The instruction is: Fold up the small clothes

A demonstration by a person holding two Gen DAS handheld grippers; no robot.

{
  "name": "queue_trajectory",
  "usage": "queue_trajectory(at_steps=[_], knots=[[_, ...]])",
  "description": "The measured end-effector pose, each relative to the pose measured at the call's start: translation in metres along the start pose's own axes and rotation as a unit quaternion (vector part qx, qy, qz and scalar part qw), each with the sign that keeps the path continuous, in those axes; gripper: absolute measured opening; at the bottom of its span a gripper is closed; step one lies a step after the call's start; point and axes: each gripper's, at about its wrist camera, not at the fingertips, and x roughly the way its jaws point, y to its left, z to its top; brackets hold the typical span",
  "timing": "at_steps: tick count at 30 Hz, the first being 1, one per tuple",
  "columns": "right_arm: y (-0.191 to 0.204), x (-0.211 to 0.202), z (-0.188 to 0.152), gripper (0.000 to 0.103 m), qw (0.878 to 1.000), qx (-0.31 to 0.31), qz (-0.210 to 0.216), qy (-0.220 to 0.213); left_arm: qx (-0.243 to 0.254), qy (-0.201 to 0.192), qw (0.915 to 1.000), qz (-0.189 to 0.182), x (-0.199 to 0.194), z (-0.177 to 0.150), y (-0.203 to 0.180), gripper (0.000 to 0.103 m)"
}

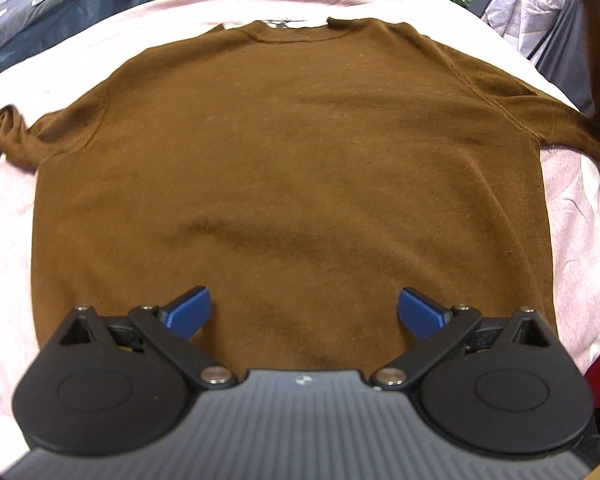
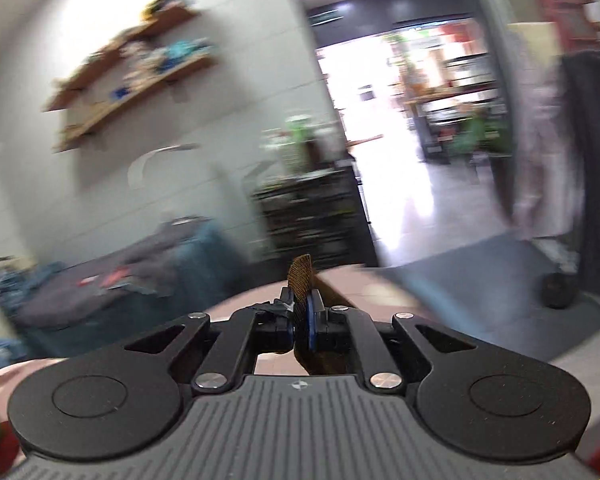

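Observation:
A brown sweater (image 1: 292, 160) lies flat on a pink sheet (image 1: 172, 12), collar at the far side. Its left sleeve (image 1: 8, 136) is bunched at the left edge. Its right sleeve (image 1: 598, 80) rises off the surface at the far right. My left gripper (image 1: 304, 310) is open, its blue pads (image 1: 190, 312) over the sweater's near hem, holding nothing. My right gripper (image 2: 302, 320) is shut on a brown piece of the sweater (image 2: 300, 276), which sticks up between its pads. It points out at the room, and the view is blurred.
Grey and teal clothes lie on a surface at the back left (image 1: 60, 4), also in the right wrist view (image 2: 112, 288). Hanging garments (image 1: 540, 12) stand at the right. Wall shelves (image 2: 132, 76) and a dark shelf unit (image 2: 312, 220) lie ahead.

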Motion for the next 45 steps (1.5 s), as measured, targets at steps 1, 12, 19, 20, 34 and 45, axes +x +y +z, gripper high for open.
queue_trajectory(at_steps=[1, 12, 19, 20, 34, 45], knots=[[0.022, 0.014, -0.001, 0.011, 0.999, -0.004, 0.032, 0.009, -0.006, -0.001, 1.0, -0.001, -0.002, -0.003, 0.004, 0.102], [0.204, 0.143, -0.097, 0.011, 0.975, -0.075, 0.173, 0.114, -0.084, -0.008, 0.9963, 0.021, -0.03, -0.036, 0.063, 0.103], [0.235, 0.191, -0.153, 0.012, 0.962, -0.099, 0.169, 0.192, -0.104, -0.014, 0.9943, 0.016, -0.037, -0.047, 0.082, 0.103], [0.235, 0.195, -0.158, 0.012, 0.962, -0.095, 0.163, 0.198, -0.103, -0.014, 0.9944, 0.017, -0.036, -0.046, 0.082, 0.103], [0.174, 0.129, -0.142, 0.095, 0.966, -0.119, 0.143, 0.18, -0.098, -0.011, 0.995, 0.017, -0.028, -0.048, 0.075, 0.103], [0.062, 0.089, -0.168, 0.097, 0.966, -0.14, 0.008, 0.219, -0.123, -0.061, 0.9894, 0.048, -0.027, -0.027, 0.088, 0.103]])
